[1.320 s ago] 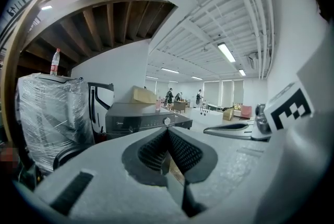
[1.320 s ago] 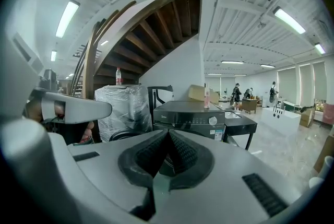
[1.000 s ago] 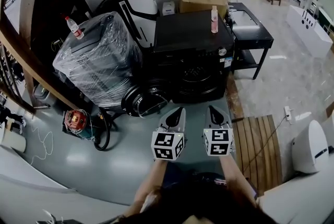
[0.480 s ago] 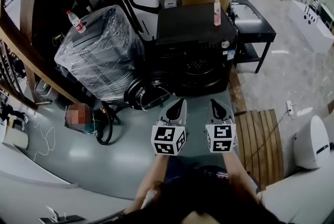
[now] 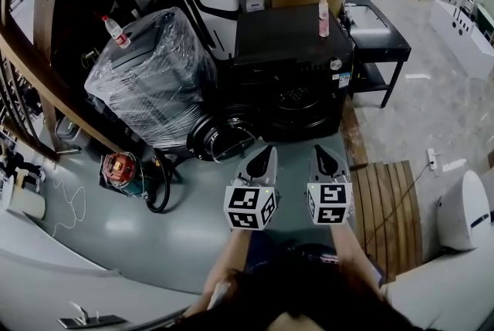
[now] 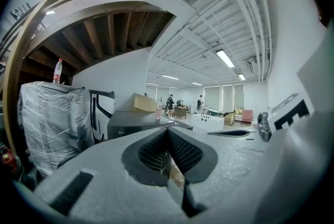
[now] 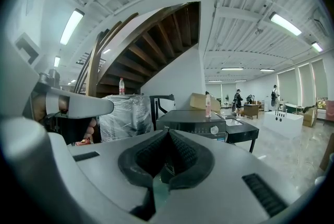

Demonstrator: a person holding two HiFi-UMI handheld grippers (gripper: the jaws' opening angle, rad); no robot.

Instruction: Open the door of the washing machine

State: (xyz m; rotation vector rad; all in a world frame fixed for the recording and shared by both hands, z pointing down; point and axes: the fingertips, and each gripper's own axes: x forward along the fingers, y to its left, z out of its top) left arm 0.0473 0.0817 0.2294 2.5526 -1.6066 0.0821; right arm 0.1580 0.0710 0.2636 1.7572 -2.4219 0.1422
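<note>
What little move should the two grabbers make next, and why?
Probably ease the right gripper forward toward the front of the washing machine. Both it and the left gripper are shut and empty, hanging short of the machine and touching nothing. Its jaws would likely need opening before they can grip anything there.

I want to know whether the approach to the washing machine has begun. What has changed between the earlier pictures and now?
Nothing in the scene visibly moved; only the head view's framing drifted a little. The left hand-held gripper and the right hand-held gripper stay shut and empty, side by side, well short of the washing machine. Nothing was taken hold of or let go.
</note>
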